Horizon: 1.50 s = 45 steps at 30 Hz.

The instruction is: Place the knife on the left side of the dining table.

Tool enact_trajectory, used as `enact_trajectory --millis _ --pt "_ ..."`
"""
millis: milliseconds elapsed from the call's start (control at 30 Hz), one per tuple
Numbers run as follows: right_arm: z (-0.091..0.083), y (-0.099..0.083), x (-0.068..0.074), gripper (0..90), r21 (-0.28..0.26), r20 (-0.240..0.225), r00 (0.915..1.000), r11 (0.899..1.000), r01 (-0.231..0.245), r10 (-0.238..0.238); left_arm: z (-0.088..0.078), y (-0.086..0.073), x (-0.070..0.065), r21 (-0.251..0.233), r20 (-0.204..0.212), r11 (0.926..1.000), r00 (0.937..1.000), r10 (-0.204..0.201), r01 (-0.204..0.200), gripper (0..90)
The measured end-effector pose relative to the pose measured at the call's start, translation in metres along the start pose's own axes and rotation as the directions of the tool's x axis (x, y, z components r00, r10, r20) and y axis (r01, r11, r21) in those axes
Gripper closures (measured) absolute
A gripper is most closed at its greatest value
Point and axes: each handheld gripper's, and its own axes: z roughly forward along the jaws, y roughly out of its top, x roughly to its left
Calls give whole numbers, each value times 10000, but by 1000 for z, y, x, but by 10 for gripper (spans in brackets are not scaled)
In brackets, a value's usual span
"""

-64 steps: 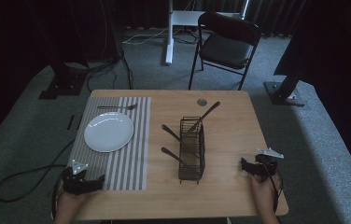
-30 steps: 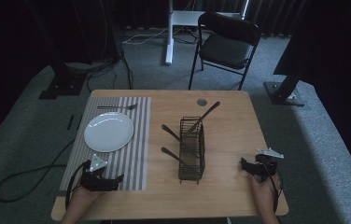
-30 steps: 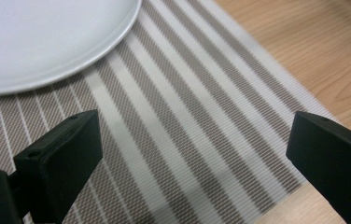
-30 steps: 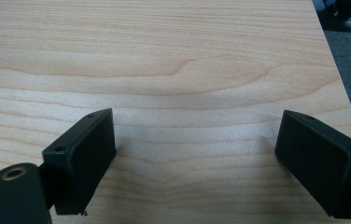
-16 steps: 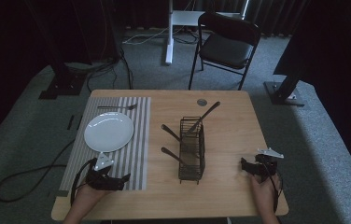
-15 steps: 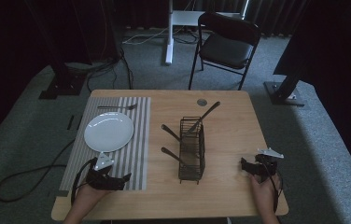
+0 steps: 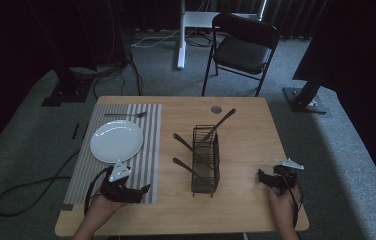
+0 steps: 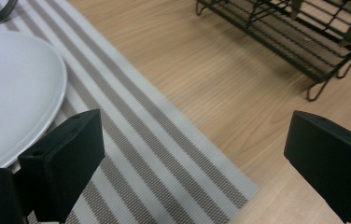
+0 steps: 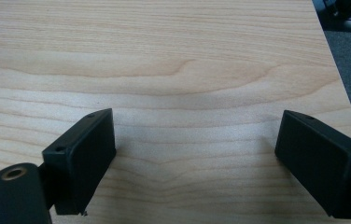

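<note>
Both grippers were open and empty: the left gripper (image 7: 143, 189) over the striped mat (image 7: 146, 150) pointed toward the wire rack (image 7: 206, 159), the nearer hand, while the right gripper (image 7: 262, 178) rested apart.

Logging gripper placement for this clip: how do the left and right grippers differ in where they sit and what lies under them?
The left gripper sits at the striped placemat's near edge, close to the white plate; the right gripper rests over bare table, right of the wire rack. Both have jaws wide apart, holding nothing.
</note>
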Motion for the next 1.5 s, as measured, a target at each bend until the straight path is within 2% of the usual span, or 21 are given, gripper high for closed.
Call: enact_trajectory --millis 267,400,533,600,867,1233,1367,1500 --pt "0 0 0 117 -1 -1 10000 10000 2 -2 -4 18 -14 -278 471 9990 9982 372 -359 51" --pt "0 0 0 117 1 -2 10000 10000 0 0 -6 27 -21 -490 526 9971 9968 606 -581 52" --pt "0 0 0 117 2 2 10000 10000 15 -15 -7 35 -28 -613 785 9952 9936 808 -761 52" --pt "0 0 0 117 5 1 10000 10000 9 -9 -8 40 -30 -793 1048 9943 9913 792 -711 52" --pt "0 0 0 117 -7 -2 10000 10000 7 -7 -5 56 -41 -920 1209 9896 9852 1217 -1110 52" --pt "0 0 0 117 -2 -5 10000 10000 18 -18 -1 73 -50 -1153 1566 9869 9790 1302 -1128 52" --pt "0 0 0 117 -11 -5 10000 10000 17 -17 -1 80 -52 -1270 1564 9849 9782 1369 -1175 52" --pt "0 0 0 117 -7 -3 10000 10000 9 -9 1 87 -56 -1328 1691 9830 9743 1487 -1269 52"
